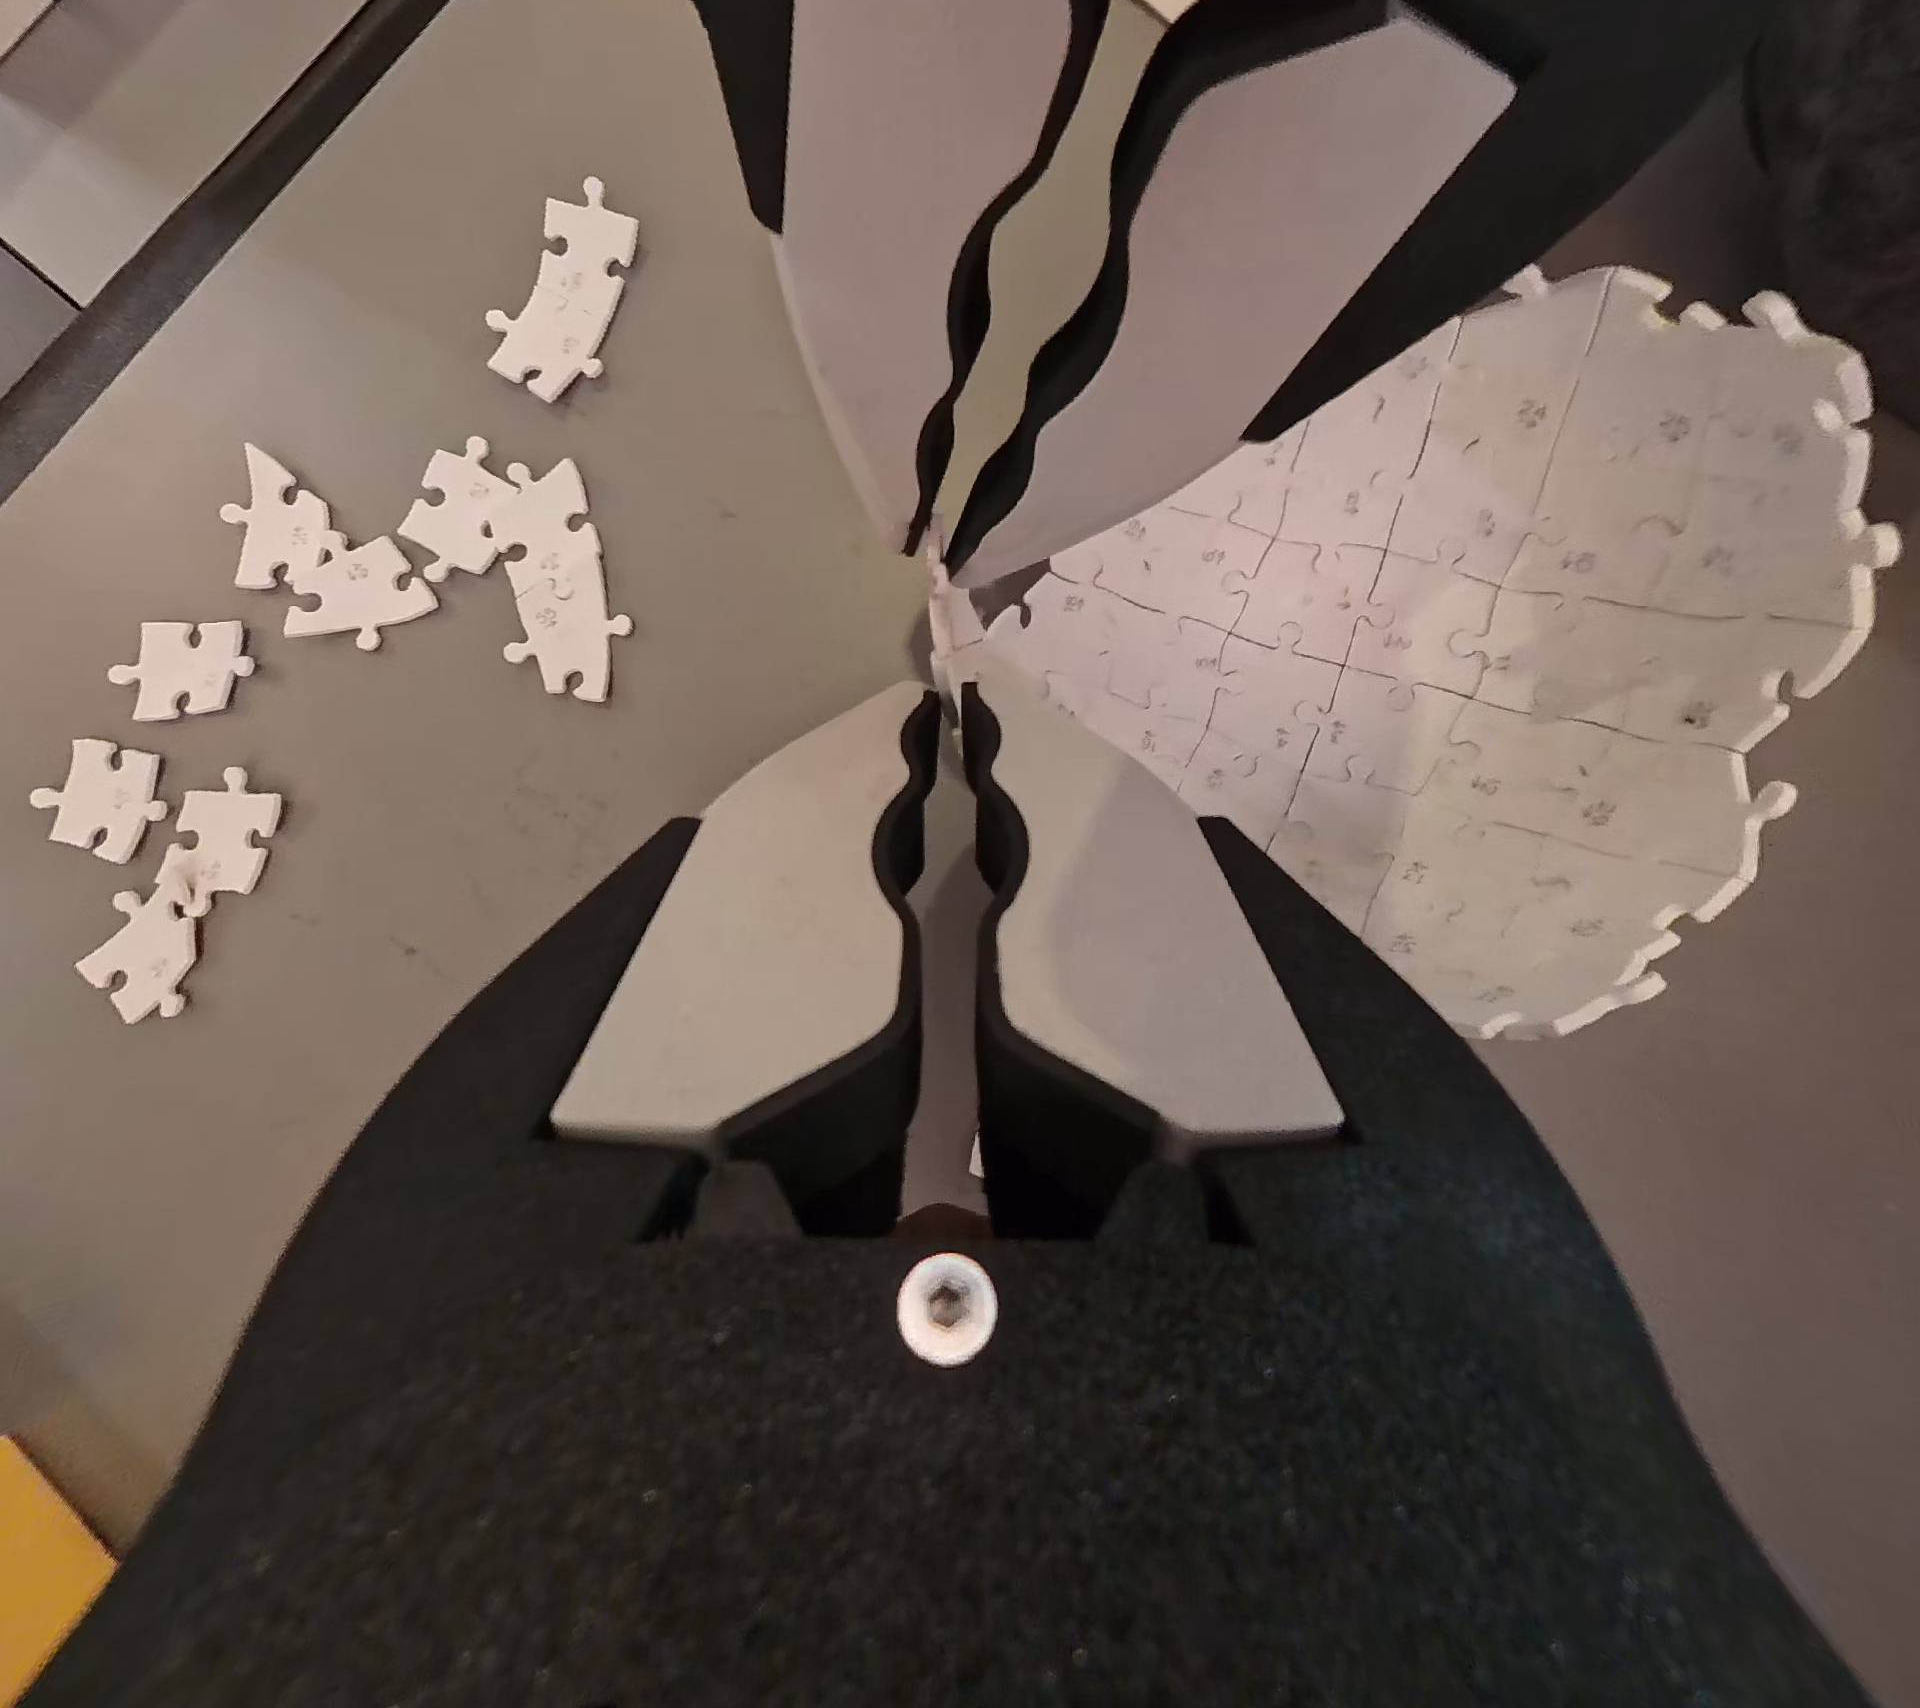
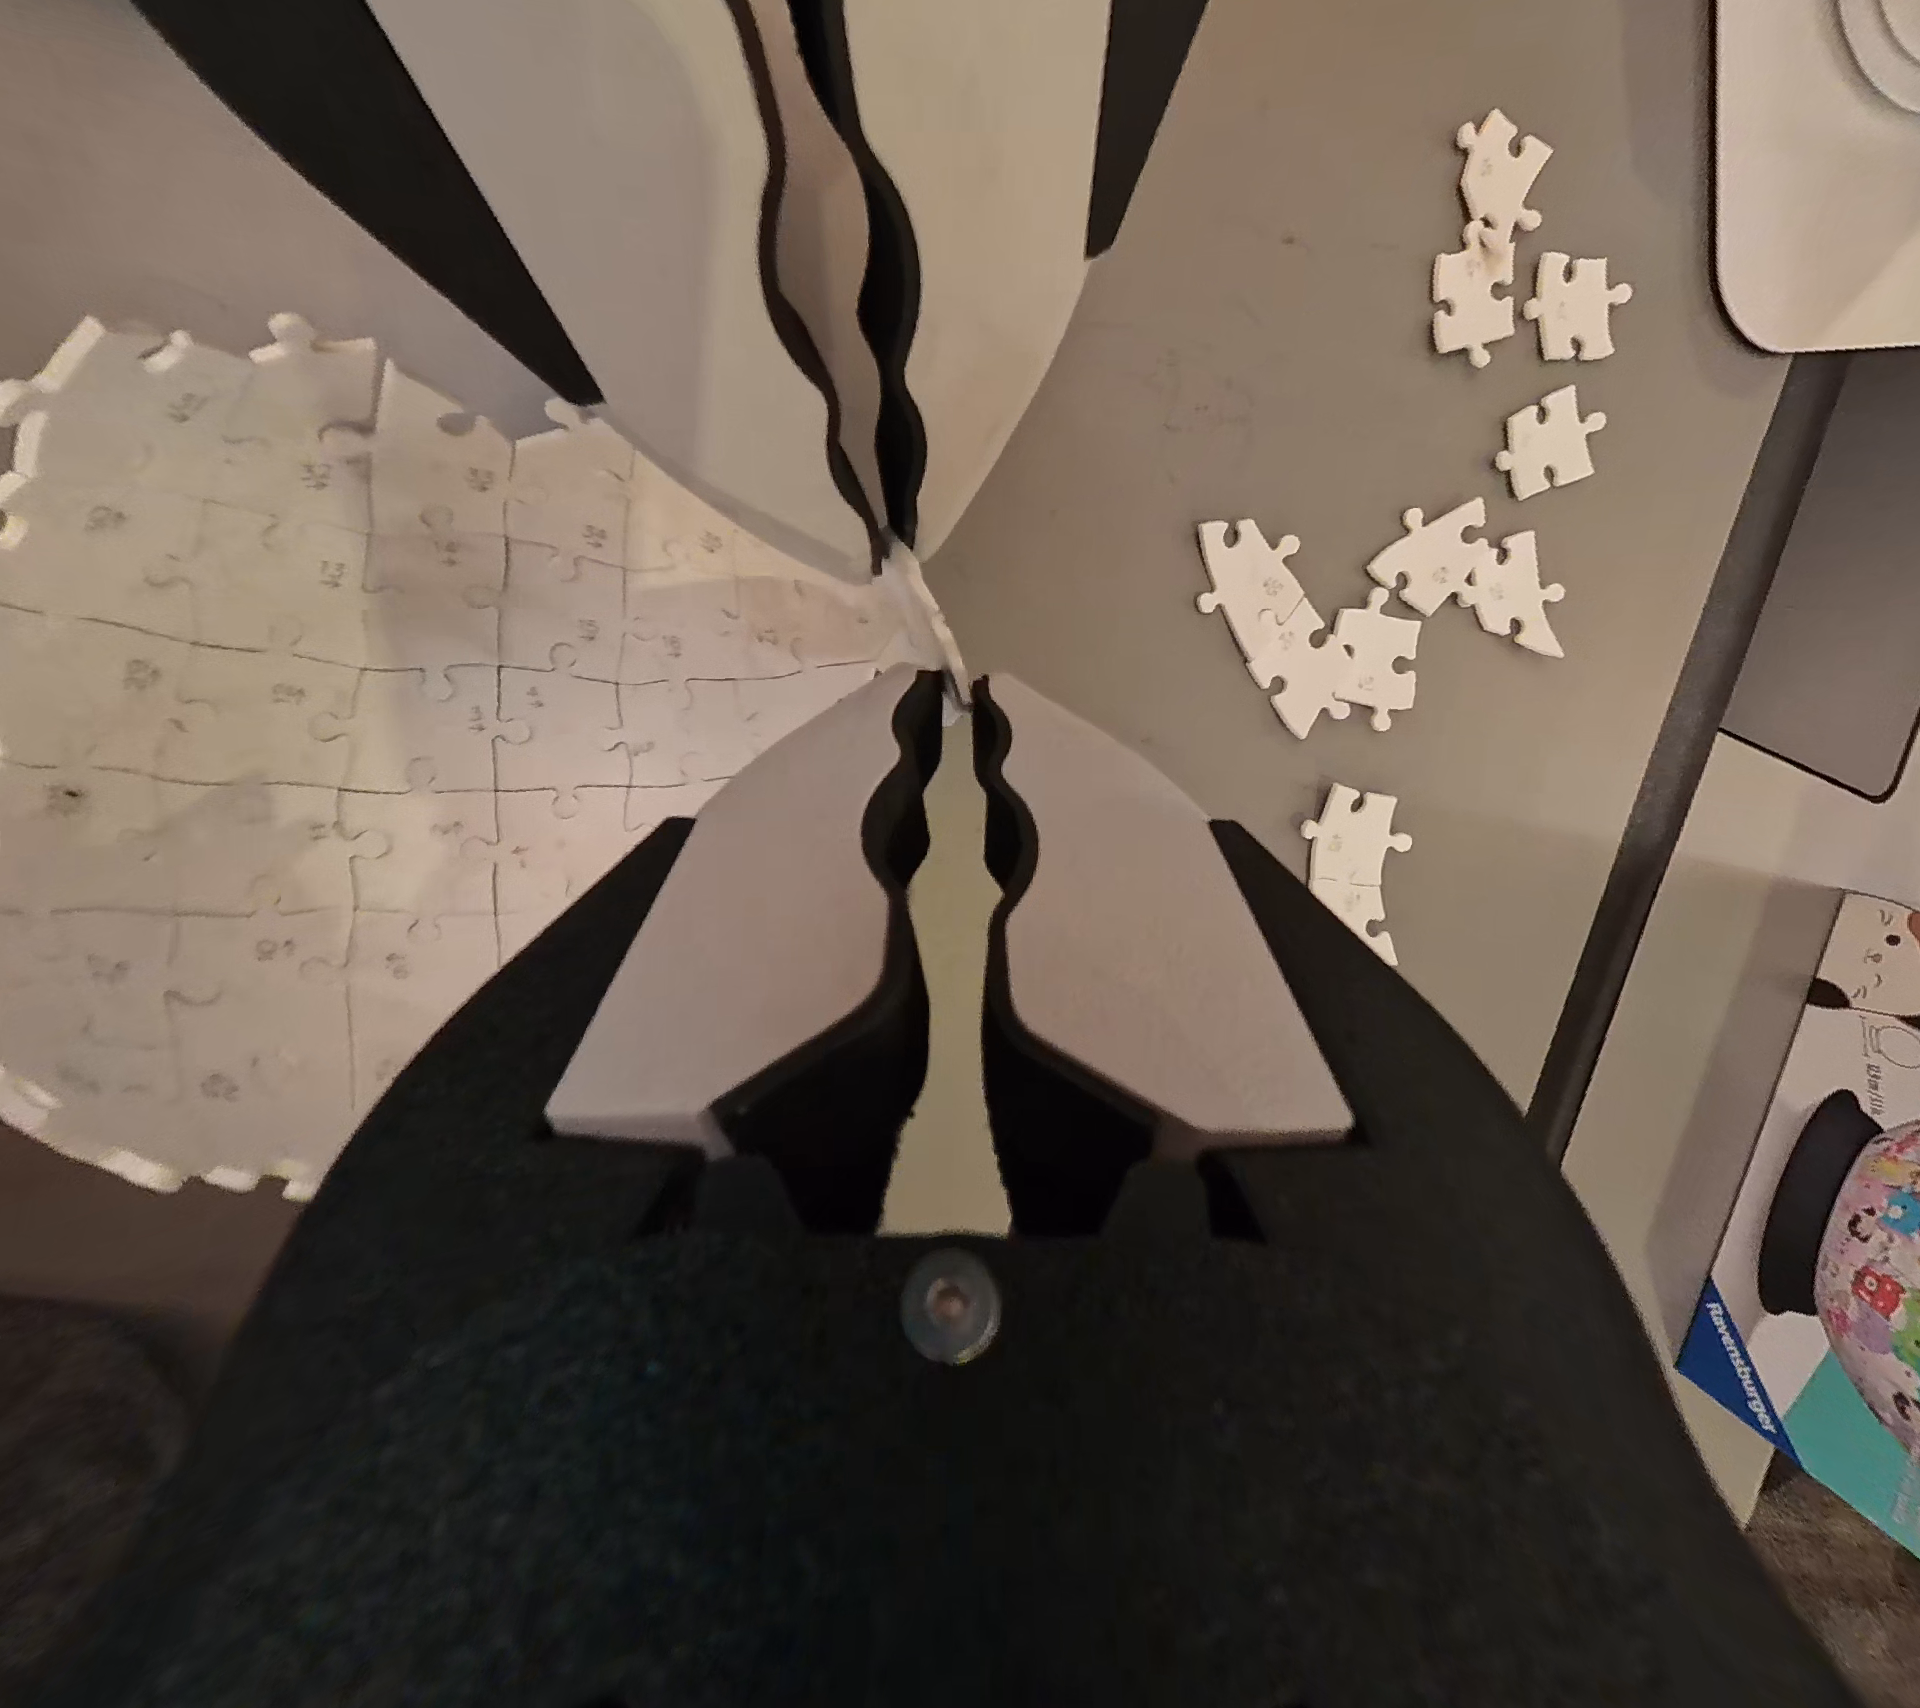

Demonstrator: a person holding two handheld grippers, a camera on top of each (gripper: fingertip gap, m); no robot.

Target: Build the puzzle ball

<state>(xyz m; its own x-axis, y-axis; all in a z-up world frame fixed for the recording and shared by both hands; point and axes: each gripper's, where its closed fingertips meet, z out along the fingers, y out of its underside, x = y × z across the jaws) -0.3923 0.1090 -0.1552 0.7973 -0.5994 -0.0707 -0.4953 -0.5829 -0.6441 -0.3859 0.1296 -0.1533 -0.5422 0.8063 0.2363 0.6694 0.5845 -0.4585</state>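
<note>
Both claws — left claw [image 1: 945, 702], right claw [image 2: 951, 690] — pinch the puzzle shell [image 1: 1455, 650]'s edge; printed box [image 2: 1829, 1191] nearby.

The half-built puzzle ball [image 1: 1455, 650] is a curved white shell of interlocked pieces, inner face showing, its edge ragged with tabs. One edge piece sits pinched between both claws' tips. Loose white pieces [image 1: 312, 619] lie scattered flat on the grey tabletop [image 1: 644, 827], well apart from the claws.

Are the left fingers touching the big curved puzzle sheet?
Touching. In the left wrist view, the left fingers pinch the edge of the puzzle sheet.
</note>
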